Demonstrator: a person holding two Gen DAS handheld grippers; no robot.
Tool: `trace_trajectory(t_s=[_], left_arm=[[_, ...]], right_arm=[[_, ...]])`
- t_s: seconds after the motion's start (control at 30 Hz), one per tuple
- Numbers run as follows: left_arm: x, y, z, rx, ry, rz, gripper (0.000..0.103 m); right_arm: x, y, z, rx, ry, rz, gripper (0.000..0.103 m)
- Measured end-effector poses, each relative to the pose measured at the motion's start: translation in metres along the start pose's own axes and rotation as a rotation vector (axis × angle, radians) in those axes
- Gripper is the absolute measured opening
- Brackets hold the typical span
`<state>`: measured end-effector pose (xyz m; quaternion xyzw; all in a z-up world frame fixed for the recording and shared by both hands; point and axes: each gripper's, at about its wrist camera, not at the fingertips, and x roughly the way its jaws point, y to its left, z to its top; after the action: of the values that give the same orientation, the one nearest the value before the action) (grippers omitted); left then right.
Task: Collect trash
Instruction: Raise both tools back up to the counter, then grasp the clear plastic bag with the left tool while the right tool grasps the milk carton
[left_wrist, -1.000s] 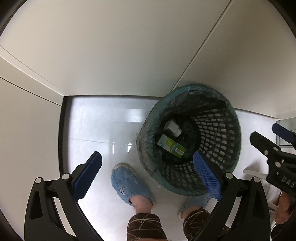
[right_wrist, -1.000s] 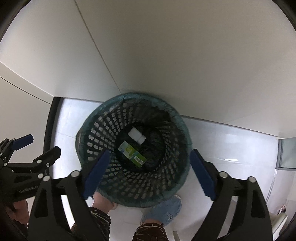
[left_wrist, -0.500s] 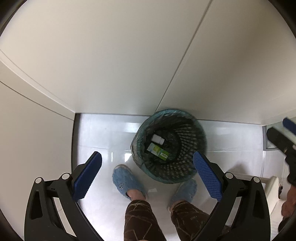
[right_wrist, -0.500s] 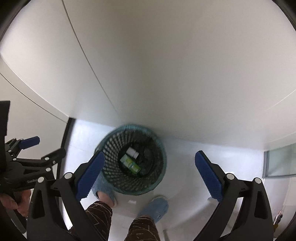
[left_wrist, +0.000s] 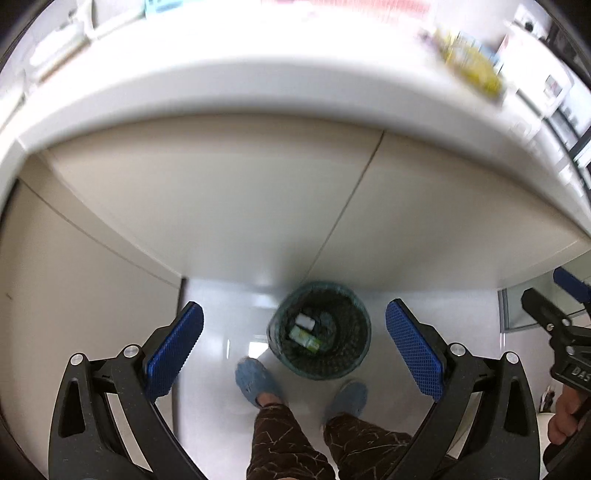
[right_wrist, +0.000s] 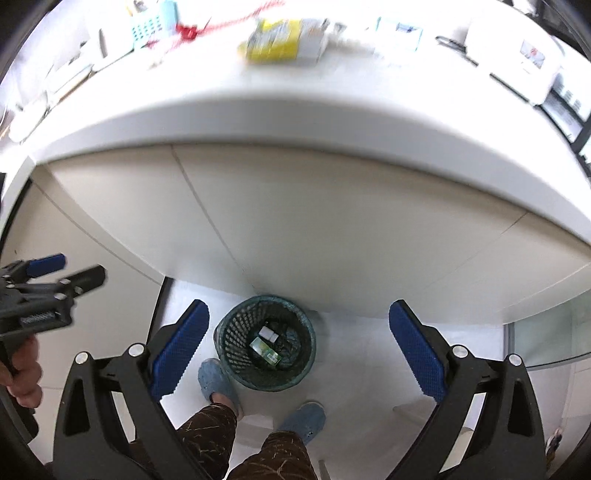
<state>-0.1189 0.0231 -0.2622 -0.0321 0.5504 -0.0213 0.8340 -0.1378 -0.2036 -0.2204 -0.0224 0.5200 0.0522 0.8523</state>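
Far below on the floor stands a dark green mesh bin (left_wrist: 319, 328) (right_wrist: 266, 354) with a liner. Inside it lie a green carton (left_wrist: 304, 338) (right_wrist: 265, 349) and a small white bottle (left_wrist: 306, 321) (right_wrist: 267, 334). My left gripper (left_wrist: 294, 339) hangs high above the bin, open, with nothing between its blue pads (left_wrist: 173, 350). My right gripper (right_wrist: 299, 345) is open too and empty, also high over the bin. Each gripper shows at the edge of the other's view. On the white counter (right_wrist: 295, 96) above lies a blurred yellow packet (right_wrist: 284, 38) (left_wrist: 471, 64).
A person's blue slippers (left_wrist: 256, 380) (right_wrist: 306, 421) and patterned trouser legs stand just in front of the bin. White cabinet fronts (left_wrist: 258, 206) run under the counter. Blurred items crowd the counter top: a light blue basket (right_wrist: 149, 22), red cord, white boxes.
Both grippers have risen well above the bin, which now looks much smaller. The counter edge and the things on it have come into view. Both grippers stay open and empty.
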Motion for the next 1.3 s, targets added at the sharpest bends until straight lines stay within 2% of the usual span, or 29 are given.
trace_trajectory(t_s=[0.2, 0.5, 0.7, 0.9, 1.1, 1.3], left_arm=[[-0.061, 0.004, 0.048, 0.011, -0.07, -0.006, 0.097], [-0.102, 0.023, 0.119, 0.018, -0.157, -0.029, 0.097], [-0.105, 0.032, 0.16, 0.039, -0.161, -0.019, 0.097], [-0.093, 0.031, 0.185, 0.032, -0.12, -0.003, 0.097], [-0.077, 0.027, 0.206, -0.007, -0.094, 0.027, 0.097], [-0.051, 0.023, 0.229, -0.086, -0.048, 0.085, 0.097]], right_arm=[[-0.05, -0.009, 0.044, 0.027, -0.086, -0.038, 0.094], [-0.095, 0.002, 0.097, 0.082, -0.199, -0.11, 0.094], [-0.11, -0.001, 0.128, 0.188, -0.224, -0.142, 0.094], [-0.114, -0.011, 0.161, 0.211, -0.231, -0.189, 0.094], [-0.099, -0.037, 0.203, 0.209, -0.211, -0.193, 0.094], [-0.065, -0.066, 0.256, 0.158, -0.183, -0.167, 0.094]])
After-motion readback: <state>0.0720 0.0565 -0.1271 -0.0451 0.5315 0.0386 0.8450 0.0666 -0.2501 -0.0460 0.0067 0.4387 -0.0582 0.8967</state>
